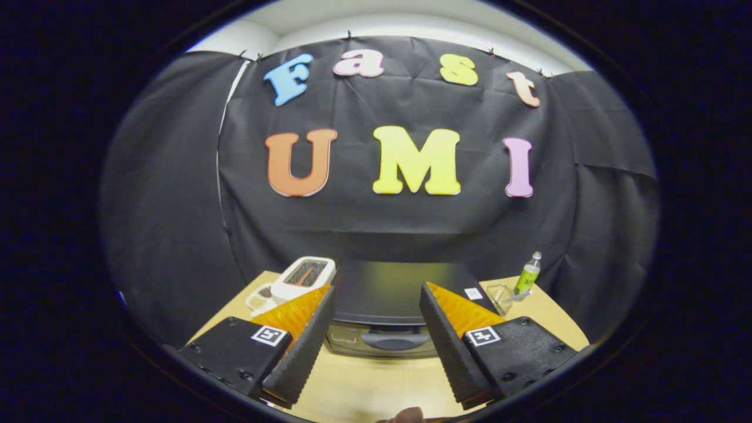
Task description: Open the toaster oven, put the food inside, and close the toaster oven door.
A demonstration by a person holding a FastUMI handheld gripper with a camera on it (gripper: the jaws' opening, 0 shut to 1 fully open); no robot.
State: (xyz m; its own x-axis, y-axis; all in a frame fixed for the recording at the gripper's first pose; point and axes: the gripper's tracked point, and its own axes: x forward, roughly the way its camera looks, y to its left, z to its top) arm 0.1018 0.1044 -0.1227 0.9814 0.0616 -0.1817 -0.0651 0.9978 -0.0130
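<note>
Gripper view looks down over a pale wooden table (pixel 376 382) set against the black cloth wall of the booth. Farthest left on the table stands a white pop-up toaster (pixel 304 277), its two slots facing up, with a small white object (pixel 258 296) just in front of it that is too small to make out. Next to the toaster, in the middle of the table, sits the black toaster oven (pixel 390 294); its flat dark top faces the camera, and its front, with the door handle (pixel 395 339) along the upper edge, shows in the gap between the fingers. The door appears closed. The gripper (pixel 376 343) hangs above the table in front of the oven with its two fingers spread wide apart, gripping nothing, one to either side of the oven's front. To the right of the oven lies a small clear container (pixel 499 296), and just beyond it stands a green bottle (pixel 528 275) with a white cap. At the near edge of the table, between the fingers, a small brownish rounded thing (pixel 408 416) pokes up; I cannot tell what it is.
</note>
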